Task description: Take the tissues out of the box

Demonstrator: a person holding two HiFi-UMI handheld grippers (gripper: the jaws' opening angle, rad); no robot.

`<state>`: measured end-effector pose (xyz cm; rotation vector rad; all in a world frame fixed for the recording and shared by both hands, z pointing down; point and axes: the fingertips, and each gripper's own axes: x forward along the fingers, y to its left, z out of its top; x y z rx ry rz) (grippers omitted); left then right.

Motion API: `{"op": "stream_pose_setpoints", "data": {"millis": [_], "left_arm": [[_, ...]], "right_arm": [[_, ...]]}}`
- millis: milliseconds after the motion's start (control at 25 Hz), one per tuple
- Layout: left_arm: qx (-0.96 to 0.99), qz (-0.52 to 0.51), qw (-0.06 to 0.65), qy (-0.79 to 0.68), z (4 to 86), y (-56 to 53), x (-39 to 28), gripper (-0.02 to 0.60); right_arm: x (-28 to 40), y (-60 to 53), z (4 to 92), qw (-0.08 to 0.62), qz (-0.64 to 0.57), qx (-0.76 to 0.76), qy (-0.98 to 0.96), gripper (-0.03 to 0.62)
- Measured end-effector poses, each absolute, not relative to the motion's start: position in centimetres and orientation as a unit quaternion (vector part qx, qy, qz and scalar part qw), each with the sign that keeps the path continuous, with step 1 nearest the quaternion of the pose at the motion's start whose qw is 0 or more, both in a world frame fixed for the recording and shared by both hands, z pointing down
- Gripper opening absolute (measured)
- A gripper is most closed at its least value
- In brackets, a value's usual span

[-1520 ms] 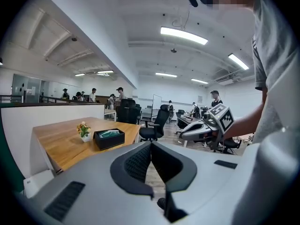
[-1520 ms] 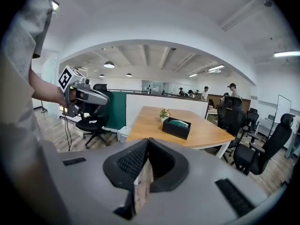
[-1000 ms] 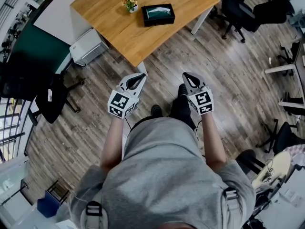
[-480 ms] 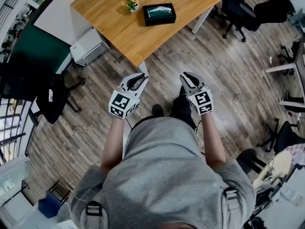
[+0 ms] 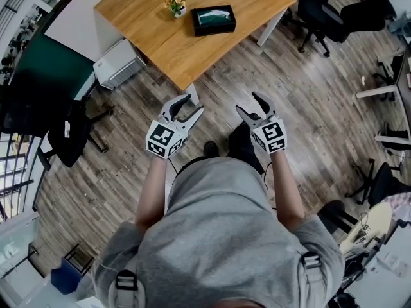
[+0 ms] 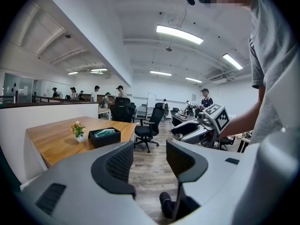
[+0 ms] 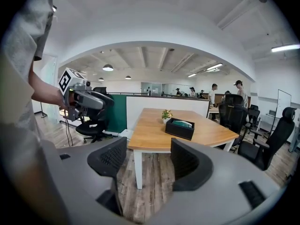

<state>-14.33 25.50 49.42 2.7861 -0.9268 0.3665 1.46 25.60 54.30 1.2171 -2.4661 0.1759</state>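
A black tissue box (image 5: pixel 213 19) with a pale tissue showing in its top stands on the wooden table (image 5: pixel 148 24), far ahead of me. It also shows in the left gripper view as the box (image 6: pixel 104 136) and in the right gripper view as the box (image 7: pixel 180 128). My left gripper (image 5: pixel 189 106) and right gripper (image 5: pixel 252 103) hang side by side over the floor, well short of the table. The jaws of both are opening, with nothing between them.
A small potted plant (image 5: pixel 175 4) stands left of the box. A white unit (image 5: pixel 117 63) sits on the floor by the table's left side. Black office chairs (image 5: pixel 321 15) stand to the right and a dark chair (image 5: pixel 67 133) to the left. People stand far off in the room.
Both grippers went from shut to open. They stay in about the same place above the floor. The box and table have not moved.
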Motion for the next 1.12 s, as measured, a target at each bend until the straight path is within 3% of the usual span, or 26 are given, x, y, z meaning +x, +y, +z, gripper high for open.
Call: {"op": "stream_pose_setpoints", "data": {"millis": [160,320,1120], "left_arm": [[0.937,0.124,0.095,-0.312,49.8,25.7,-13.9,0.247],[0.934,0.132,0.097,-0.318,50.2,25.4,-14.0,0.273],[0.923,0.159,0.107,-0.335,50.5,20.6,-13.3,0.275]], "right_arm": [[1.8,26.0,54.6,0.194,0.061,0.431,-0.879,0.358],[1.8,25.9,55.0,0.194,0.068,0.425,-0.882,0.381],[2.7,21.6,54.9,0.185,0.083,0.41,-0.889,0.383]]}}
